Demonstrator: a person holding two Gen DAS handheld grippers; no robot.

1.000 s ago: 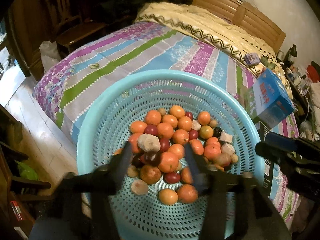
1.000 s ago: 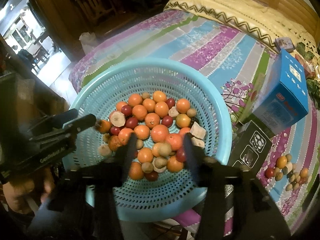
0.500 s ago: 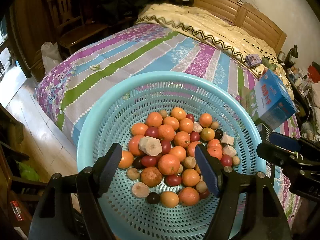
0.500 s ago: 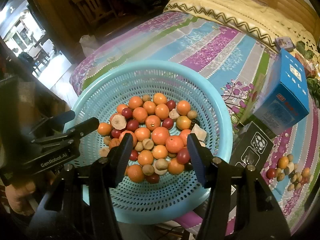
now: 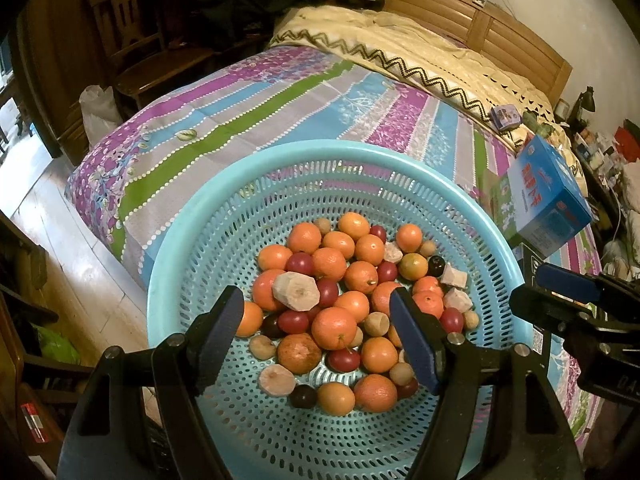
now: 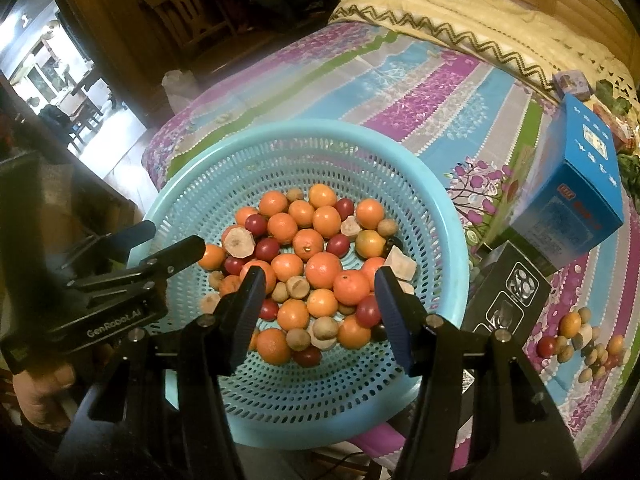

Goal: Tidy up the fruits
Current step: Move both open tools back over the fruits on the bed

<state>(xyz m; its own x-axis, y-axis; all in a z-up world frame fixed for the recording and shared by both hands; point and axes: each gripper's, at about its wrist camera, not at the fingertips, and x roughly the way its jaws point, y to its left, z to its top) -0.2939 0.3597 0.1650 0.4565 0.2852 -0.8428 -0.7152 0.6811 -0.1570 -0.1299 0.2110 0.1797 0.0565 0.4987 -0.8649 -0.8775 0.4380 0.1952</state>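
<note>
A round turquoise perforated basket (image 5: 192,240) (image 6: 452,240) sits at the near corner of a striped bed. It holds a heap of oranges (image 5: 334,328) (image 6: 323,270), dark red plums (image 5: 293,321) (image 6: 267,249), small brown fruits (image 5: 377,324) (image 6: 298,287) and pale peeled chunks (image 5: 296,291) (image 6: 239,242). My left gripper (image 5: 316,326) is open and empty above the near side of the heap. My right gripper (image 6: 318,298) is open and empty above the heap too. Each gripper shows in the other's view: the right (image 5: 560,296), the left (image 6: 160,248).
A blue carton (image 5: 544,196) (image 6: 576,184) and a black box (image 6: 504,304) stand on the bed right of the basket. A small pile of fruits (image 6: 580,340) lies on the sheet at the right. A cream quilt (image 5: 420,52) covers the bed's far part. Wooden chairs (image 5: 148,56) stand at the left.
Both grippers have drawn back and up from the heap. The left gripper's fingers, close over the fruit a second ago, now stand wider apart. The fruits have shifted slightly.
</note>
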